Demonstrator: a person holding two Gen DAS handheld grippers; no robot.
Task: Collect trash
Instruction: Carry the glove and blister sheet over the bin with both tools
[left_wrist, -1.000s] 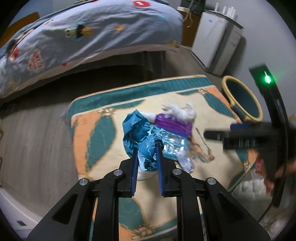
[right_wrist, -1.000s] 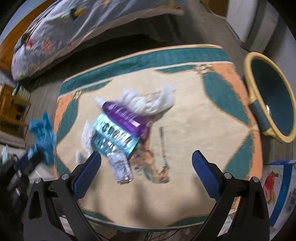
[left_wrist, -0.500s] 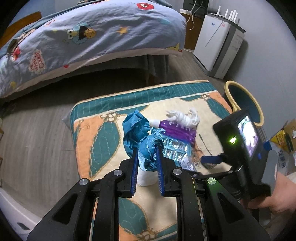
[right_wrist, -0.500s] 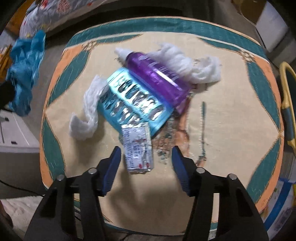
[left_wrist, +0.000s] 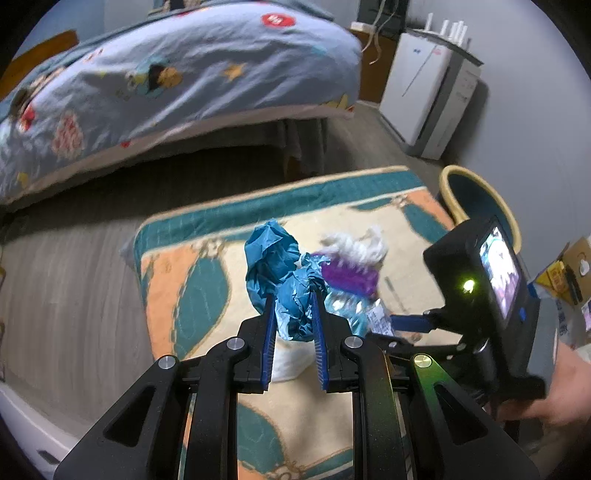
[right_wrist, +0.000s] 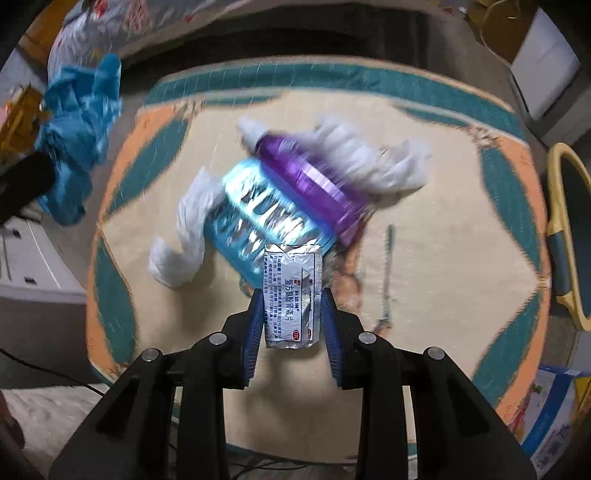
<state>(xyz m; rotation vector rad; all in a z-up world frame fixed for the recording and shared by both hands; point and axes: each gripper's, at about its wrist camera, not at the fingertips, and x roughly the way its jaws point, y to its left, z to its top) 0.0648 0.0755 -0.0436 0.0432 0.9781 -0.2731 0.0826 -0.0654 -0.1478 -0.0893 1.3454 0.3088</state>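
1. A second ago my right gripper (right_wrist: 291, 317) was spread wide, high over the rug (right_wrist: 443, 258). It has since come down and narrowed, and its blue pads now bracket the foil pill sachet (right_wrist: 290, 291) on both sides.
2. I judge the pads are touching or nearly touching the sachet's edges, so this gripper is closing on it, though I cannot tell whether the pinch is firm yet. That makes the sachet the next piece of trash to be lifted.
3. My left gripper (left_wrist: 293, 314) has not changed: it stays clamped on the crumpled blue paper (left_wrist: 280, 273), held above the rug's near-left part.
4. The sachet is a flat silver packet with printed text and a small red mark near its lower edge. Its far end overlaps the blue blister tray (right_wrist: 258, 221).
5. The rest of the pile sits mid-rug: a purple bottle (right_wrist: 306, 177) lying across the tray, white tissue (right_wrist: 369, 158) behind it, and another white wad (right_wrist: 181, 243) to the tray's left.
6. The yellow-rimmed bin (right_wrist: 561, 236) stands just off the rug's right edge, the likely drop point.
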